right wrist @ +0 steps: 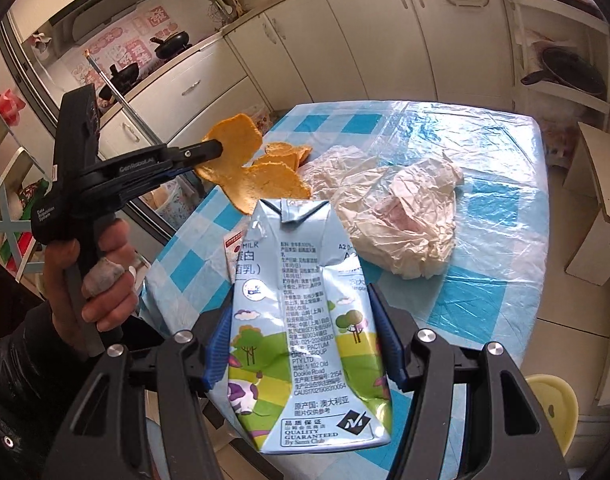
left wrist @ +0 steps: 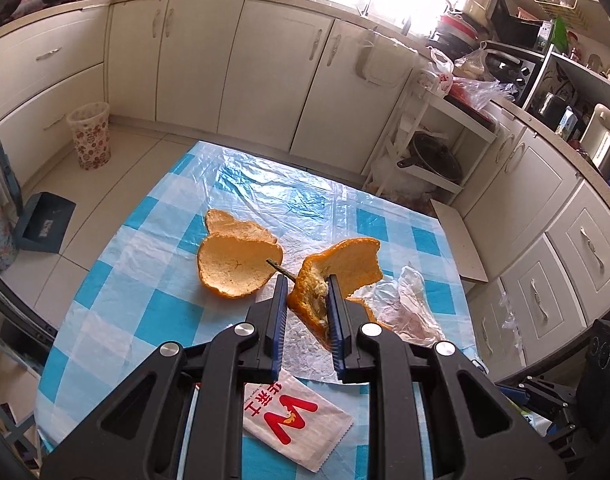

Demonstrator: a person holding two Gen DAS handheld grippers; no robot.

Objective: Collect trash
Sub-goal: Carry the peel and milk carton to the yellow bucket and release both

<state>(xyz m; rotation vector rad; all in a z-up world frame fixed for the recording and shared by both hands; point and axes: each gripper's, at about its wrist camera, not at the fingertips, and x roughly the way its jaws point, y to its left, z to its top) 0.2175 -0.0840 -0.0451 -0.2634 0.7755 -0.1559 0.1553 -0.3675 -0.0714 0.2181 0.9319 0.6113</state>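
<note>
My left gripper (left wrist: 305, 292) is shut on a large orange peel (left wrist: 337, 268) and holds it above the blue-checked table (left wrist: 145, 300). In the right wrist view the same gripper (right wrist: 219, 148) shows at the left with the peel (right wrist: 241, 168) hanging from it. A second peel (left wrist: 237, 264) lies on the table. My right gripper (right wrist: 301, 280) is shut on a crushed light-blue milk carton (right wrist: 301, 320), held over the table's near edge. A crumpled white plastic bag (right wrist: 401, 208) lies on the table; it also shows in the left wrist view (left wrist: 409, 304).
A white sachet with a red logo (left wrist: 297, 420) lies near the table's front edge. A floral waste bin (left wrist: 90, 134) stands on the floor at the far left, a blue dustpan (left wrist: 45, 222) near it. A yellow stool (right wrist: 553, 396) stands at the right. Cabinets line the walls.
</note>
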